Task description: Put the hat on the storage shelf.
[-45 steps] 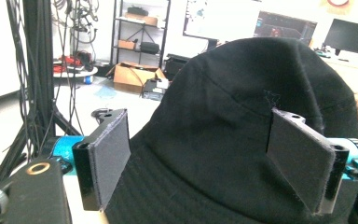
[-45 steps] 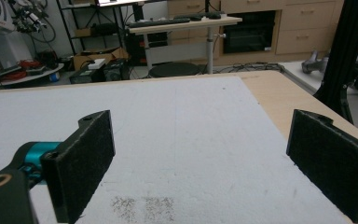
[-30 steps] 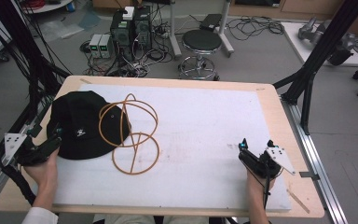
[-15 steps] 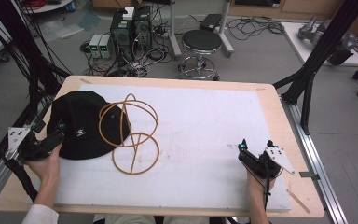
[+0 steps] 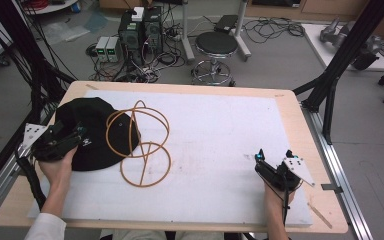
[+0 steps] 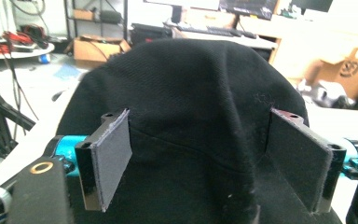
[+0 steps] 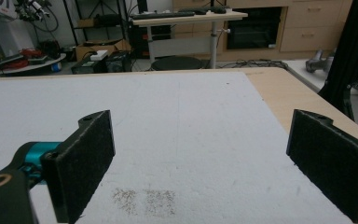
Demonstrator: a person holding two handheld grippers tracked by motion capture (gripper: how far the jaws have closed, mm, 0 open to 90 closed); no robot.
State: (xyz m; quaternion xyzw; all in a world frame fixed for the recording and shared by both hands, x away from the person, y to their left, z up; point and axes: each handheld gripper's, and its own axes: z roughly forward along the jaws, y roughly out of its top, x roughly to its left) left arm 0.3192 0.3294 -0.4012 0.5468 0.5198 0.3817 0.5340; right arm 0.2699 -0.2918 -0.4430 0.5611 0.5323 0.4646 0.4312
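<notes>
With its jaws wide apart around the black hat [image 6: 191, 116] at the desk's [image 5: 290, 107] left side, the left gripper [image 6: 205, 158] risked dragging the wire frame [image 5: 141, 142] resting on the hat, while the right gripper [image 7: 205, 154] sat released and empty.

A fixed overhead camera looks forward and down across the whole table [image 5: 310, 130] toward the lab floor beyond. The left gripper camera peers close along its fingers [image 6: 112, 158] into a black hat [image 6: 191, 107]. The right gripper camera looks low across the white mat [image 7: 177, 130], shared with the overhead view.
</notes>
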